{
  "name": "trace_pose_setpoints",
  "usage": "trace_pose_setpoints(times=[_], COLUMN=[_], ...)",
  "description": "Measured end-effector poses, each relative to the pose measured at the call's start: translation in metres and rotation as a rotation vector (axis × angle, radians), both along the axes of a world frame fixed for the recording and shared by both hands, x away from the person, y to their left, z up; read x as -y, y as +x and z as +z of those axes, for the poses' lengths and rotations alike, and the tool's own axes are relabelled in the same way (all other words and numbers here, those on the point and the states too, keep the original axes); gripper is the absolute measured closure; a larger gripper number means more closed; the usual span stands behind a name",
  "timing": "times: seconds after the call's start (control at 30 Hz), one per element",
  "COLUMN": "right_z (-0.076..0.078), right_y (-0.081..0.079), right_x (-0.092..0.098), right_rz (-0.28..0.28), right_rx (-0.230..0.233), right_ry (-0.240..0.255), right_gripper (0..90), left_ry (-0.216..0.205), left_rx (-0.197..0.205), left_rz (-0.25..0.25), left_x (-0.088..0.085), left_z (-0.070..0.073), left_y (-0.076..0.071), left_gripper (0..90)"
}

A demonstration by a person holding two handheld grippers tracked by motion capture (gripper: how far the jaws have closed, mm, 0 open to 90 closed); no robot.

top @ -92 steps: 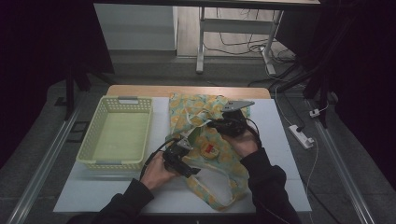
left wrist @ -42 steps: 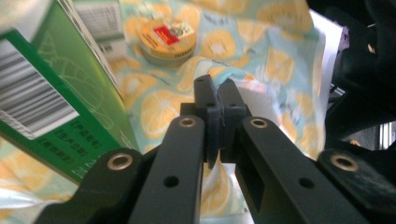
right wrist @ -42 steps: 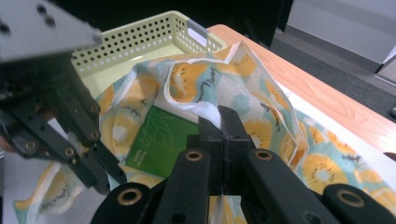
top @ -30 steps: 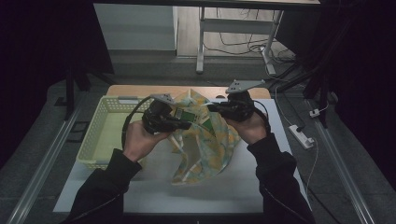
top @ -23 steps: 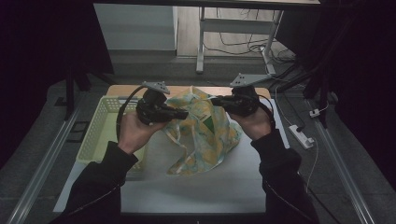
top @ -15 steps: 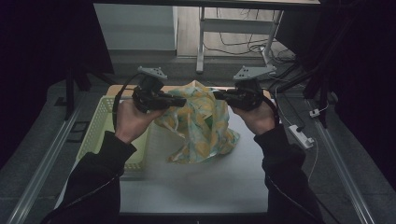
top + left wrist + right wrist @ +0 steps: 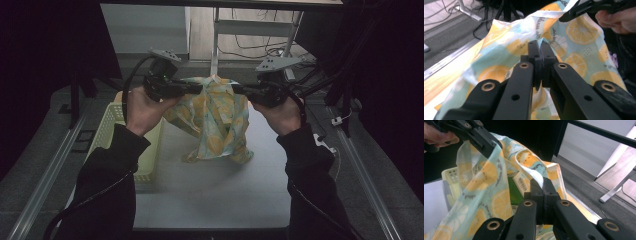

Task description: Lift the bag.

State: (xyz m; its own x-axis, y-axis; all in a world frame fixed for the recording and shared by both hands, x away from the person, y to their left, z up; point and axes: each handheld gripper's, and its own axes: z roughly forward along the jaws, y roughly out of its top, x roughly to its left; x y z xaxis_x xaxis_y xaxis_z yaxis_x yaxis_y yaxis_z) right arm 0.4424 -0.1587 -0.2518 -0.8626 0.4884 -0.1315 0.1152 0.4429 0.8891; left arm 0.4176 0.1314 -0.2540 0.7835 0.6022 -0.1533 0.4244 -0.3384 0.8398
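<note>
A cloth bag printed with orange slices on pale blue hangs between my two grippers above the white table. My left gripper is shut on the bag's upper left edge, its jaws pinching the fabric in the left gripper view. My right gripper is shut on the upper right edge, pinching a white hem in the right gripper view. Inside the open bag I see a green box. The bag's lower end hangs close to the table top.
A pale yellow plastic basket stands at the table's left side, partly behind the person's left arm. A metal rail runs along the left of the table. Frame legs and cables lie on the floor beyond the far edge.
Both hands have risen and drawn toward the far edge, lifting the bag from lying flat on the table to hanging stretched between the grippers. Both grips have stayed on the fabric.
</note>
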Motion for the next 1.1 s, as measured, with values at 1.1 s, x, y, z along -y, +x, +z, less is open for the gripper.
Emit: trace_pose_setpoints(times=[1.1], right_z=[-0.043], right_y=[0.013], right_x=[-0.02], right_rz=[0.011], right_rx=[-0.079], right_ry=[-0.023], right_gripper=[89.9], left_ry=[0.052], left_rx=[-0.024], left_rz=[0.015], left_x=[0.009], left_z=[-0.049], left_y=[0.035], left_gripper=[88.2])
